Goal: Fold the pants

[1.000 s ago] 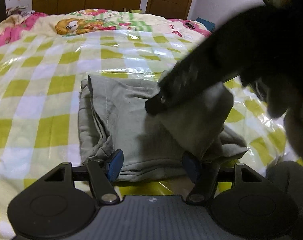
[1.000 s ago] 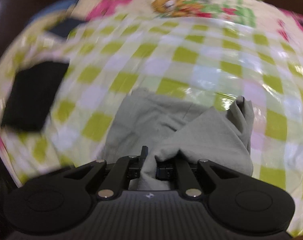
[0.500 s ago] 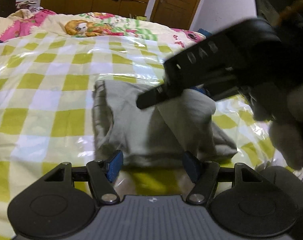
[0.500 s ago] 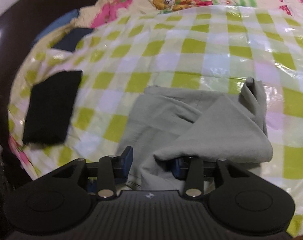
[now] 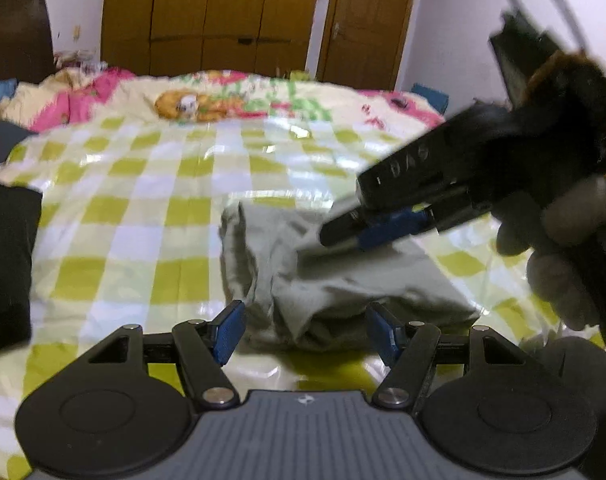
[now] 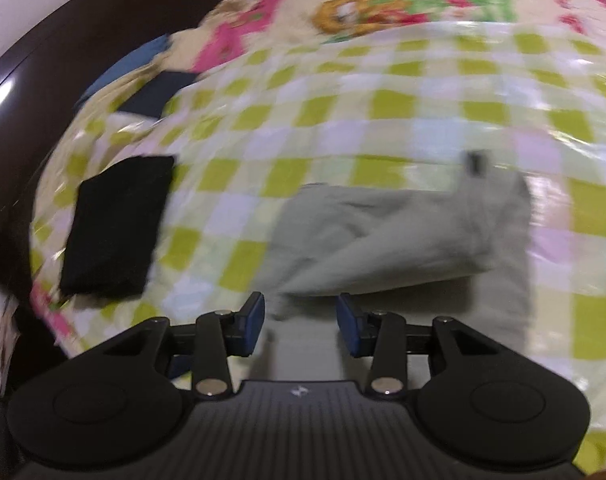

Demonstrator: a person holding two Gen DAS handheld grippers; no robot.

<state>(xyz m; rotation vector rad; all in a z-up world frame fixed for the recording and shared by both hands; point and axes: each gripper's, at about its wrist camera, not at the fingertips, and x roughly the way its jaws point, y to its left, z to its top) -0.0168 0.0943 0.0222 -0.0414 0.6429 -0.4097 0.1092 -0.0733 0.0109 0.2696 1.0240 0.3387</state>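
Folded grey cotton pants [image 5: 343, 280] lying on the green-and-white checked plastic-covered bed [image 5: 143, 208]. Left gripper [image 5: 309, 334] spread wide, empty, just short of them. Right gripper [image 6: 301, 322] just opened, jaws apart above the cloth, gripping nothing.

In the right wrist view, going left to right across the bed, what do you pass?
Dark headboard → folded black cloth → grey pants, all on the green checked cover.
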